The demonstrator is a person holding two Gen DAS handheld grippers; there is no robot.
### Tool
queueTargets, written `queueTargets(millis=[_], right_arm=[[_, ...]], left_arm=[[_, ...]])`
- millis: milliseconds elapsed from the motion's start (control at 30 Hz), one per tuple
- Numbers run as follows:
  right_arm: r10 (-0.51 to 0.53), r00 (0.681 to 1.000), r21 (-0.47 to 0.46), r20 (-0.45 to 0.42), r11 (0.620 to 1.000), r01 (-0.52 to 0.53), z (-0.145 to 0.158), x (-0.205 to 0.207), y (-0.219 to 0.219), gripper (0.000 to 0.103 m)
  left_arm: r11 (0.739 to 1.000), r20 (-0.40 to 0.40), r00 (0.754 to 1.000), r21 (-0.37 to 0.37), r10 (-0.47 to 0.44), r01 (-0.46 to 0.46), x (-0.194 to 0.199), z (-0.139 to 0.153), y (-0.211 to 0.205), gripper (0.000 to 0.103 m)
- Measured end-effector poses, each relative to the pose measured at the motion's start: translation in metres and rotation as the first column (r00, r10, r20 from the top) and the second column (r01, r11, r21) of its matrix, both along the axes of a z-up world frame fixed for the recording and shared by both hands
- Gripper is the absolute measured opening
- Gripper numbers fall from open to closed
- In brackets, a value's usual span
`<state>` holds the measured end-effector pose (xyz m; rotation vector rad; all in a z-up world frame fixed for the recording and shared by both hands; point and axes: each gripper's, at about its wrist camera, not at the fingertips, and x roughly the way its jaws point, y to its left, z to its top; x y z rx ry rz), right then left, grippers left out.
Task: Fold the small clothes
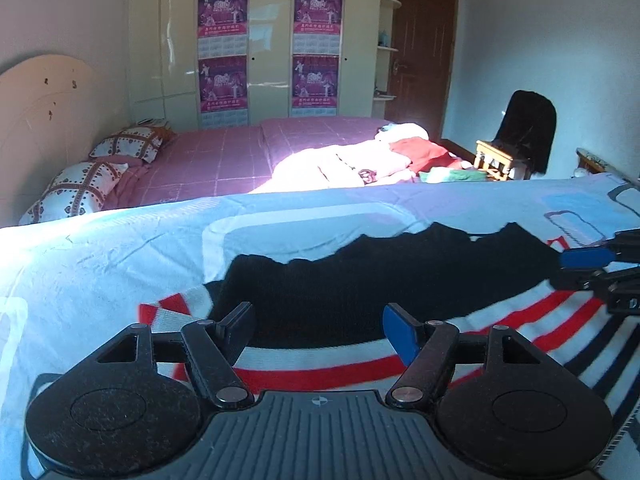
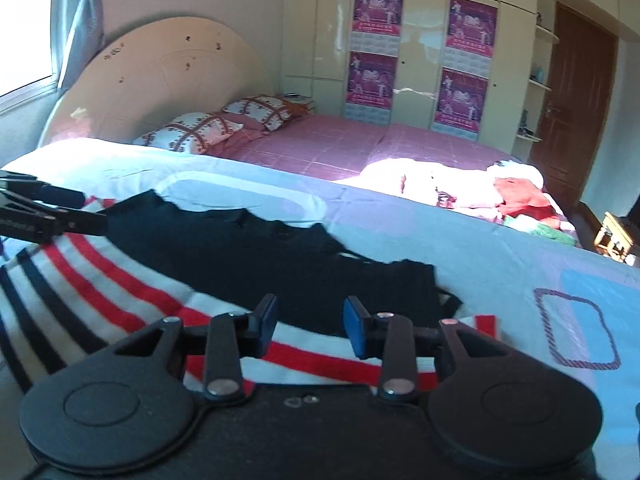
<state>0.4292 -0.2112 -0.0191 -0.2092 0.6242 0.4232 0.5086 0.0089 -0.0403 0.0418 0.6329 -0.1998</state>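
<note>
A small garment with red, white and black stripes and a black upper part (image 1: 360,280) lies flat on a light blue sheet (image 1: 120,248). My left gripper (image 1: 320,332) is open over its striped lower edge, empty. The right gripper's fingers (image 1: 592,258) show at the garment's right end in the left wrist view. In the right wrist view the same garment (image 2: 248,252) lies ahead, and my right gripper (image 2: 310,324) is open over the striped edge, empty. The left gripper's fingers (image 2: 52,216) reach the garment's left end there.
A pink bed (image 1: 224,160) with two patterned pillows (image 1: 80,188) lies beyond the sheet. A pile of pink, red and green clothes (image 1: 400,160) sits at its foot. A chair with a dark cloth (image 1: 520,136), a wardrobe (image 1: 256,48) and a door (image 1: 424,48) stand behind.
</note>
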Motion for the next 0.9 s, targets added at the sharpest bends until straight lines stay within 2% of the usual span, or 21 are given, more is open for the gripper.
queueTargets(millis=[167,233,333,433,500,600,667,700,800,900], right_arm=[[0.104,0.994,0.021,-0.045,0.994,-0.103,-0.013,-0.011,0.040,0.038],[0.129,0.989,-0.009,-0.074,0.992,-0.130,-0.024,-0.012,0.050,0.038],[0.136,0.990,-0.054,-0.045,0.989,-0.138,-0.035,-0.017,0.050,0.038],[0.061,0.998,-0.076,-0.032,0.995,-0.064,-0.032,-0.015,0.030,0.036],[0.015,0.999,-0.061,-0.041,0.998,-0.017,-0.031,-0.013,0.005,0.036],[-0.067,0.997,-0.087,-0.027,0.994,0.064,-0.031,-0.017,-0.036,0.036],[-0.097,0.994,-0.032,-0.060,0.995,0.095,-0.033,-0.018,-0.064,0.037],[-0.104,0.992,-0.025,-0.064,0.994,0.103,-0.034,-0.018,-0.069,0.037],[-0.135,0.989,-0.036,-0.053,0.990,0.133,-0.027,-0.020,-0.055,0.035],[-0.114,0.993,0.061,-0.030,0.991,0.116,-0.008,-0.039,-0.036,0.036]], left_arm=[[0.998,-0.046,0.997,-0.003,-0.065,0.065,-0.016,-0.019,-0.032,0.071],[0.998,-0.079,0.995,0.001,-0.065,0.065,-0.017,-0.032,-0.038,0.070],[0.998,-0.070,0.996,0.018,-0.051,0.052,-0.023,-0.041,-0.037,0.072],[0.999,-0.071,0.997,0.028,-0.024,0.026,-0.026,-0.039,-0.024,0.073],[1.000,-0.074,0.997,0.028,0.006,-0.004,-0.030,-0.038,-0.007,0.073],[0.999,-0.067,0.997,0.029,0.041,-0.039,-0.038,-0.038,0.027,0.073],[0.998,-0.066,0.996,0.000,0.055,-0.055,-0.044,-0.040,0.048,0.073],[0.998,-0.065,0.996,-0.012,0.055,-0.056,-0.044,-0.040,0.051,0.073],[0.997,-0.062,0.995,0.028,0.073,-0.072,-0.042,-0.036,0.041,0.073],[0.998,-0.028,0.998,0.005,0.059,-0.059,-0.056,-0.017,0.027,0.073]])
